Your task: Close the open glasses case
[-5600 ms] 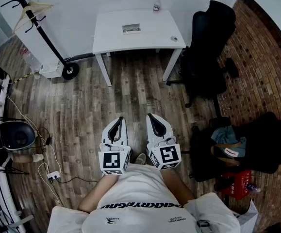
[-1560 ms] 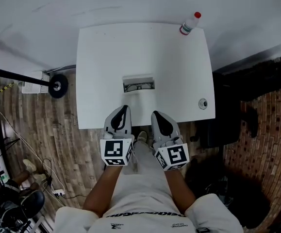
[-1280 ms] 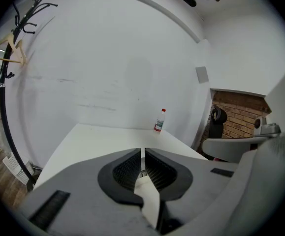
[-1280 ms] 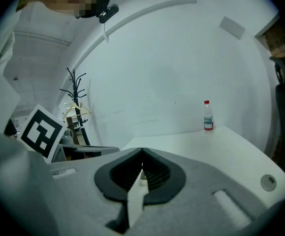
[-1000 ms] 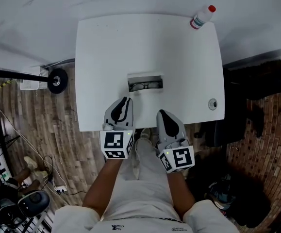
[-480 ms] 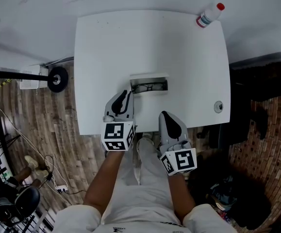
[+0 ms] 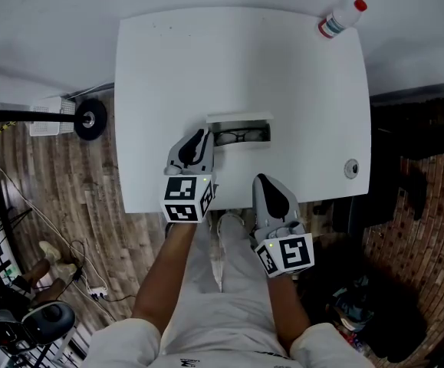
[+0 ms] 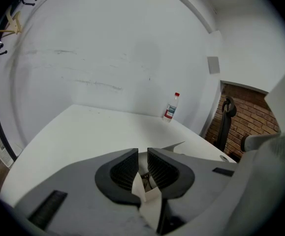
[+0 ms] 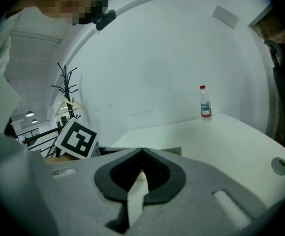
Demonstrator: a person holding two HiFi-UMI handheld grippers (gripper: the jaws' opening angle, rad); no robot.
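The open glasses case (image 7: 239,119) lies at the middle of the white table (image 7: 160,75) with dark-framed glasses (image 7: 241,137) inside. My left gripper (image 7: 201,135) is over the table, its tips just beside the case's left end. Its jaws stand a narrow gap apart with nothing between them. In the left gripper view (image 8: 142,154) the case's lid corner (image 8: 175,146) shows just past the jaws. My right gripper (image 7: 261,179) hangs at the table's front edge, short of the case, jaws shut and empty. The right gripper view (image 9: 142,151) shows the case's edge (image 9: 174,151) ahead.
A plastic bottle with a red cap (image 7: 342,18) stands at the table's far right corner. A small round disc (image 7: 351,168) sits near the right edge. A wall runs behind the table. A coat-stand base with a wheel (image 7: 89,118) is on the wood floor to the left.
My left gripper has moved forward over the table to the case's left end. The right gripper has stayed back at the front edge, drifting slightly toward me.
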